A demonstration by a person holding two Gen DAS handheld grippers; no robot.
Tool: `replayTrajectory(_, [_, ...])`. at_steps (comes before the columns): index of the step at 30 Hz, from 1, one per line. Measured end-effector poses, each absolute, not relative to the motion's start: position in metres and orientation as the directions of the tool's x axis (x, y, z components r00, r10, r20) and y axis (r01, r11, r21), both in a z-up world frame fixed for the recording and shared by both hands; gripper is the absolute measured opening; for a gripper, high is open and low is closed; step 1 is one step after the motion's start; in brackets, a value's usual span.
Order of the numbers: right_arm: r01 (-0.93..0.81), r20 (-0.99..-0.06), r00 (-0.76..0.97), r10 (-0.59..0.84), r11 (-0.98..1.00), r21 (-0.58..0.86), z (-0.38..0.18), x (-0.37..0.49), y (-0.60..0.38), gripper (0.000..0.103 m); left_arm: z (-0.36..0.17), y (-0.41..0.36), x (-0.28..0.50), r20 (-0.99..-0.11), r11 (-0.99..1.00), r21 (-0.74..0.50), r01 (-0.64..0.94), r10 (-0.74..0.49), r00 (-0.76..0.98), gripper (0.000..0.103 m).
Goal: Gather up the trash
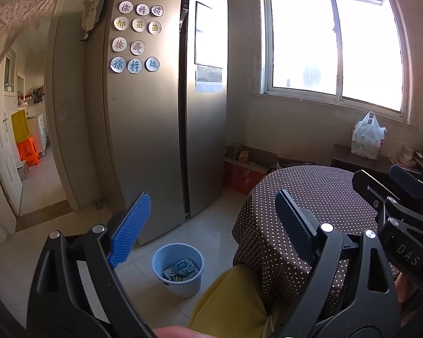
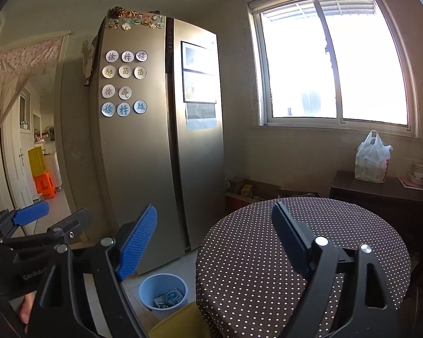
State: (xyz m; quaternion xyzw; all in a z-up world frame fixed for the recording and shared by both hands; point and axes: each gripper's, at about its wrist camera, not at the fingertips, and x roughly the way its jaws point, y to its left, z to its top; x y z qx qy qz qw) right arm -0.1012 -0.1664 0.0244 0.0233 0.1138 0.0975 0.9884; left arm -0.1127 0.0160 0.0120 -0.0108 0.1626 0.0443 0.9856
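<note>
I am holding the left gripper point(image 1: 211, 231) and right gripper point(image 2: 214, 239) up, both spread apart and carrying nothing. The polka-dot table point(image 2: 268, 267) looks bare; wrappers are lying in the blue bin point(image 1: 177, 267) below. Collection seems finished, so next I'd be scanning for leftovers.

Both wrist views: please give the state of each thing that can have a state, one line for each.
left gripper: open, holds nothing
right gripper: open, holds nothing
blue bin: upright on the floor, trash inside
fridge: doors shut
window: shut, as far as shows
white plastic bag: upright, filled, on the dark cabinet
</note>
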Motion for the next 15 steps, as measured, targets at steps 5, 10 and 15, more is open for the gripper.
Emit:
replayTrajectory(5, [-0.186, -0.226, 0.954, 0.197, 0.980, 0.069, 0.0239, -0.1000, -0.1655, 0.082, 0.0116, 0.0164, -0.1137, -0.323, 0.996, -0.008, -0.090, 0.083, 0.943, 0.089])
replayTrajectory(10, [-0.184, -0.226, 0.954, 0.197, 0.980, 0.077, 0.0233, -0.1002, -0.1663, 0.082, 0.0114, 0.0171, -0.1146, -0.319, 0.996, -0.010, -0.093, 0.085, 0.944, 0.089])
replayTrajectory(15, [-0.183, -0.226, 0.954, 0.197, 0.980, 0.081, 0.0235, -0.1003, -0.1666, 0.082, 0.0113, 0.0170, -0.1147, -0.319, 0.996, -0.010, -0.092, 0.084, 0.944, 0.089])
